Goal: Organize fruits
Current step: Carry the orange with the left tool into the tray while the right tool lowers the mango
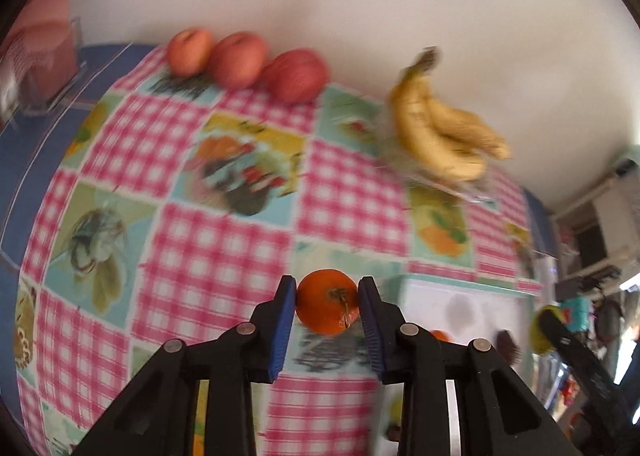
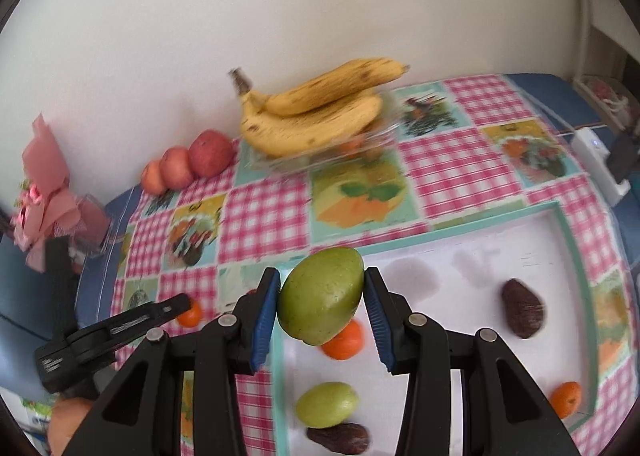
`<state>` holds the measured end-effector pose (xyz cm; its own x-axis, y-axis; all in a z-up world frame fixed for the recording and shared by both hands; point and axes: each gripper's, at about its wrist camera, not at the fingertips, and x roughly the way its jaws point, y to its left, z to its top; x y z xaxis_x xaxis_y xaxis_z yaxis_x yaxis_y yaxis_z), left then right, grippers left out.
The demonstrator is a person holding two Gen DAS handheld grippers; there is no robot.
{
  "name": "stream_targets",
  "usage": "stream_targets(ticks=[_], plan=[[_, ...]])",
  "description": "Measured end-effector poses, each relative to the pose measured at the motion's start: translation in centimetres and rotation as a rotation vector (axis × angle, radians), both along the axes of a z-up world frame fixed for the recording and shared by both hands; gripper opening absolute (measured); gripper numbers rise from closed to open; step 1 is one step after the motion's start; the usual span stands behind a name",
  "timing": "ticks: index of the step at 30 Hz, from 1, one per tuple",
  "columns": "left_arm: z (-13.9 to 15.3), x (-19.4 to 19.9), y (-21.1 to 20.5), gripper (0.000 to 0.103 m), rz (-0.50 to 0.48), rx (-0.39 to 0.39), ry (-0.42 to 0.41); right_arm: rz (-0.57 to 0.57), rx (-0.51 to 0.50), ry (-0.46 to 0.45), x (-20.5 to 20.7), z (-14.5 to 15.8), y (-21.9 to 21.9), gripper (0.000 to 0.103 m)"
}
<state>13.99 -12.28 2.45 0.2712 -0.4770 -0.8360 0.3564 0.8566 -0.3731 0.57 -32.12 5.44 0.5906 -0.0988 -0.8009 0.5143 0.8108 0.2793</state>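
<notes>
Through your left wrist camera, your left gripper (image 1: 327, 302) has its blue ribbed pads closed snug on a small glossy tangerine (image 1: 327, 302), stem towards you, lifted over the checked tablecloth (image 1: 208, 256) with three apples (image 1: 244, 60) lined along the far wall and the bananas (image 1: 436, 128) far right, so it looks like you're carrying it to its group. Over on the right wrist camera, your right gripper (image 2: 322, 296) pinches a smooth green mango (image 2: 322, 296) across its width, clamped above the white tray's (image 2: 560, 240) near-left corner where another tangerine, a green fruit (image 2: 326, 404) and wrinkled dark dates (image 2: 522, 308) lie, probably mid-sort.
</notes>
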Motion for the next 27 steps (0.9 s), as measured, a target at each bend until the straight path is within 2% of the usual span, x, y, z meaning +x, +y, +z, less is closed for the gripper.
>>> stream_targets(ticks=[5, 13, 18, 27], plan=[[2.0, -1.8, -2.5, 0.034, -0.078, -0.015, -0.037, -0.108, -0.021, 0.019, -2.5, 0.5, -3.2, 0.044], [1.6, -4.6, -7.5, 0.034, -0.209, -0.001, -0.056, -0.205, -0.033, 0.018, -5.7, 0.8, -6.7, 0.044], [-0.4, -4.9, -9.8, 0.034, -0.234, 0.033, -0.123, -0.185, -0.03, 0.021, -5.7, 0.4, -6.7, 0.044], [-5.2, -3.9, -11.1, 0.034, -0.23, 0.068, -0.055, -0.14, 0.037, 0.122, -4.0, -5.3, -6.5, 0.044]])
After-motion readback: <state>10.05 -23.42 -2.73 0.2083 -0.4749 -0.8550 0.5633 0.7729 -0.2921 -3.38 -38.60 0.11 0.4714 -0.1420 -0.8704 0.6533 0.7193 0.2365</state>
